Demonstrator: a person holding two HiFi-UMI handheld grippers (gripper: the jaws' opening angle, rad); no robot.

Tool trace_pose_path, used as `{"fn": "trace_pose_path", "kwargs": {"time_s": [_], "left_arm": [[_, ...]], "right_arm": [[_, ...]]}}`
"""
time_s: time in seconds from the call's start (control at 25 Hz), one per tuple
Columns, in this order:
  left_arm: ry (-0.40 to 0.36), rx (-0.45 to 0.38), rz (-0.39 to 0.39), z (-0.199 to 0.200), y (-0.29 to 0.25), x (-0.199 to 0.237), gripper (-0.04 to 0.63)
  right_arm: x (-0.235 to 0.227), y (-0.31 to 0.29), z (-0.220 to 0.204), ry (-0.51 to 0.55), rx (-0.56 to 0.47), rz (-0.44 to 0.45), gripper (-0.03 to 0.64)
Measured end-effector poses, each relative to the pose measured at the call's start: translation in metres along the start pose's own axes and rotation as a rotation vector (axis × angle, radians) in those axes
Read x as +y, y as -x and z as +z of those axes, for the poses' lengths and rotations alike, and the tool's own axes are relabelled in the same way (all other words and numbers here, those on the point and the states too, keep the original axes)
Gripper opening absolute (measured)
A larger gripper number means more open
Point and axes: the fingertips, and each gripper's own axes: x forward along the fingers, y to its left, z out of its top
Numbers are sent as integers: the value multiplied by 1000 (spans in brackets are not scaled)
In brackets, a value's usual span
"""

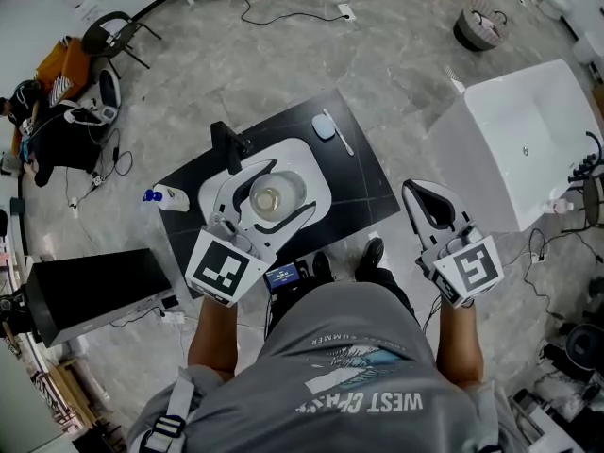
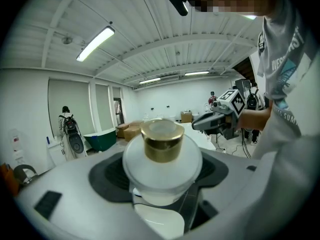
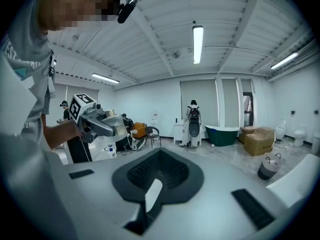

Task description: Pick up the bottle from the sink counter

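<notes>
The squat white bottle with a gold cap (image 2: pixel 162 149) stands upright, clamped in the left claw (image 1: pixel 286 189) above the dark table (image 1: pixel 363 173). The right claw (image 1: pixel 413 191) hangs well apart, jaws together, empty.

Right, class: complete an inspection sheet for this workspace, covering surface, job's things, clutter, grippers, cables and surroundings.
Surface: black sink counter, white basin, black faucet.
Job's things: white gold-capped bottle, held above the counter.
Clutter: blue-capped spray bottle at the counter's left edge; pale oval dish at its far edge.
Grippers: left gripper shut on the bottle; right gripper shut, empty.
Cables: black cable on the floor beyond the counter.
Surroundings: white bathtub at right; basket and chair farther off.
</notes>
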Motion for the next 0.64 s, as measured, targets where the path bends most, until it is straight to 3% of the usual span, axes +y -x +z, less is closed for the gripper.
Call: {"fn": "trace_pose_path", "kwargs": {"time_s": [0.64], "left_arm": [[26, 25, -18, -13, 1, -3, 333]], "right_arm": [[9, 5, -12, -6, 74, -14, 2]]}}
